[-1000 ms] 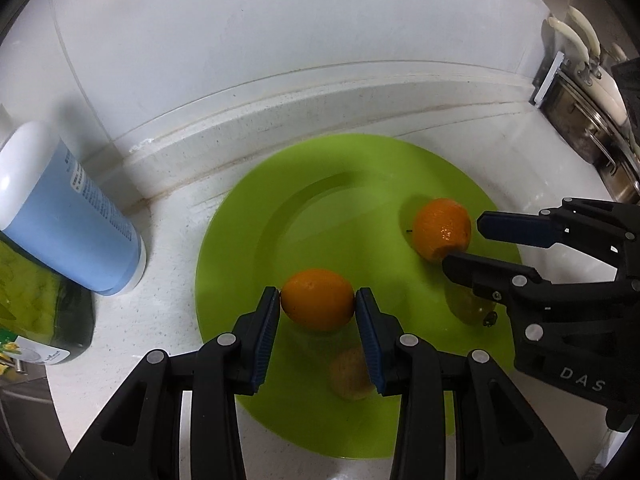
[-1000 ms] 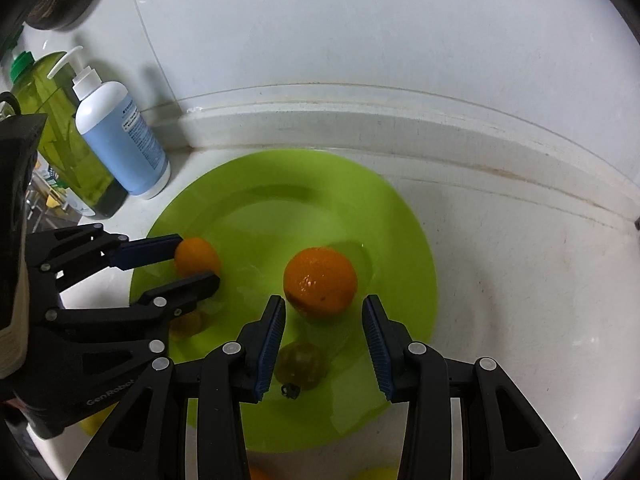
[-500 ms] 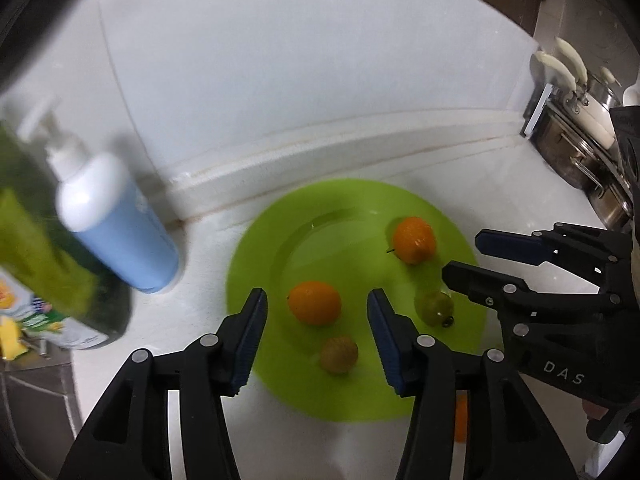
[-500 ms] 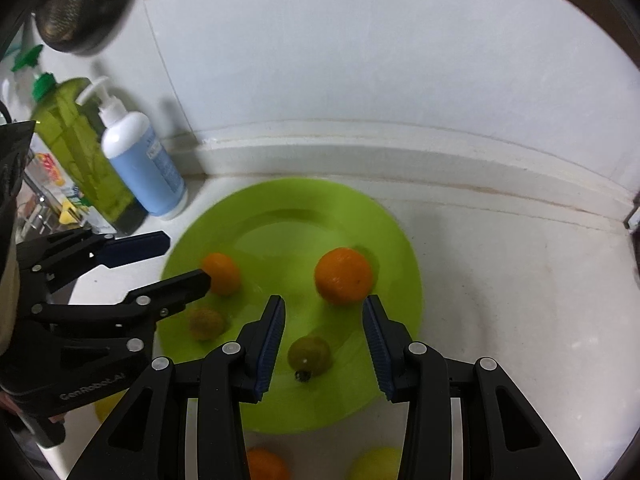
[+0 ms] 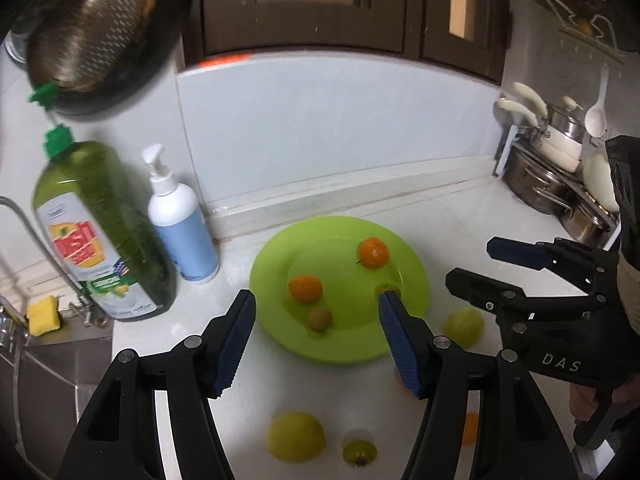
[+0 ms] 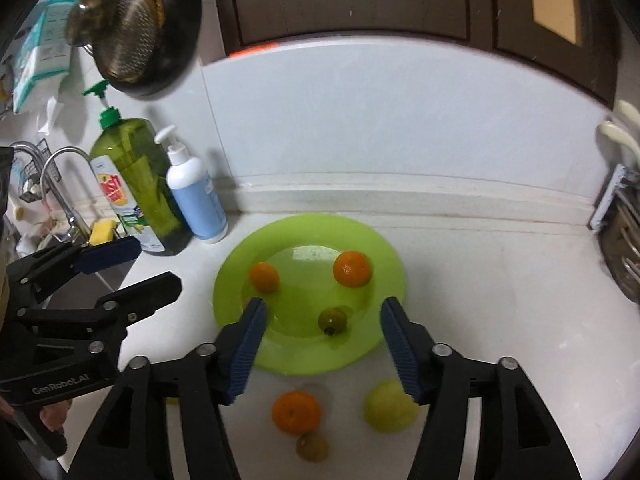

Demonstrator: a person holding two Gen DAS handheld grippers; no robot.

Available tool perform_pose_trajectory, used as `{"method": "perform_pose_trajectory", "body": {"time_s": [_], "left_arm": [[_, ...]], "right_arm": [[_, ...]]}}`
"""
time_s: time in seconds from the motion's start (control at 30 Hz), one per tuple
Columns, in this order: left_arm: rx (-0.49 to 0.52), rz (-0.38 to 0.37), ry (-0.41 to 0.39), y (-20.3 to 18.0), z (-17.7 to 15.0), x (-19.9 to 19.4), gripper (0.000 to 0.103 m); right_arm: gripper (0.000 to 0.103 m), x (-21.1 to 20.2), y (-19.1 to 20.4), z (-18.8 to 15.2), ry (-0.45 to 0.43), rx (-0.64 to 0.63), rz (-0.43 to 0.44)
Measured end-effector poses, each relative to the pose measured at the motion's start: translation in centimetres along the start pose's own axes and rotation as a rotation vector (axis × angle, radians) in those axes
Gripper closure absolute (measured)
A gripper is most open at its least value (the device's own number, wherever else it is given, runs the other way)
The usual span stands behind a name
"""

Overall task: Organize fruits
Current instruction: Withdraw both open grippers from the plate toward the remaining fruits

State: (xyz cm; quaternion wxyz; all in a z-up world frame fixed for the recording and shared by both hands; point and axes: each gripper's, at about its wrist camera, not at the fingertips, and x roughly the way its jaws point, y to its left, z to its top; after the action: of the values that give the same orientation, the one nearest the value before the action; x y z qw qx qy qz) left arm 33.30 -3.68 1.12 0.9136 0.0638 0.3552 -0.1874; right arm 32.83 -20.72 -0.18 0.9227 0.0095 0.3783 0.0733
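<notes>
A green plate (image 5: pixel 412 276) (image 6: pixel 384 248) lies on the white counter and holds two oranges (image 5: pixel 305 288) (image 5: pixel 373 253), a brown kiwi (image 5: pixel 319 318) and a small green fruit (image 6: pixel 332 319). My left gripper (image 5: pixel 318 312) is open and empty, raised above the plate's near edge. My right gripper (image 6: pixel 322 318) is open and empty, also raised over the near edge. Loose on the counter in front of the plate lie an orange (image 6: pixel 296 412), a yellow-green fruit (image 6: pixel 386 406) and a kiwi (image 6: pixel 312 447). The left wrist view shows a yellow fruit (image 5: pixel 295 436) and a small fruit (image 5: pixel 359 449) near me.
A green dish-soap bottle (image 5: pixel 100 232) and a blue pump bottle (image 5: pixel 182 224) stand left of the plate by the sink and tap (image 6: pixel 60 184). Steel pots (image 5: pixel 560 184) stand at the right. A pan with a strainer (image 5: pixel 92 28) hangs above the left.
Both grippers have opened, let go of their oranges on the plate and pulled back and up. More of the counter and the loose fruits in front of the plate have come into view.
</notes>
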Motion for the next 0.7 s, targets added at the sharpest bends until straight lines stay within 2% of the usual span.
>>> {"method": "perform_pose_trajectory", "body": {"time_s": [0.23, 0.43, 0.7], "left_arm": [[0.002, 0.015, -0.04, -0.5, -2.9, -4.0, 0.037], [0.001, 0.0, -0.031, -0.5, -5.6, -5.8, 0.037], [0.069, -0.031, -0.032, -1.1, -8.6, -6.7, 0.037]], "right_arm": [[0.031, -4.2, 2.0, -2.5, -0.075, -0.01, -0.036], [0.031, -6.9, 3.3, -4.8, -0.13, -0.017, -0.07], [0.031, -8.0, 4.0, -8.0, -0.107, 0.02, -0.088]]}}
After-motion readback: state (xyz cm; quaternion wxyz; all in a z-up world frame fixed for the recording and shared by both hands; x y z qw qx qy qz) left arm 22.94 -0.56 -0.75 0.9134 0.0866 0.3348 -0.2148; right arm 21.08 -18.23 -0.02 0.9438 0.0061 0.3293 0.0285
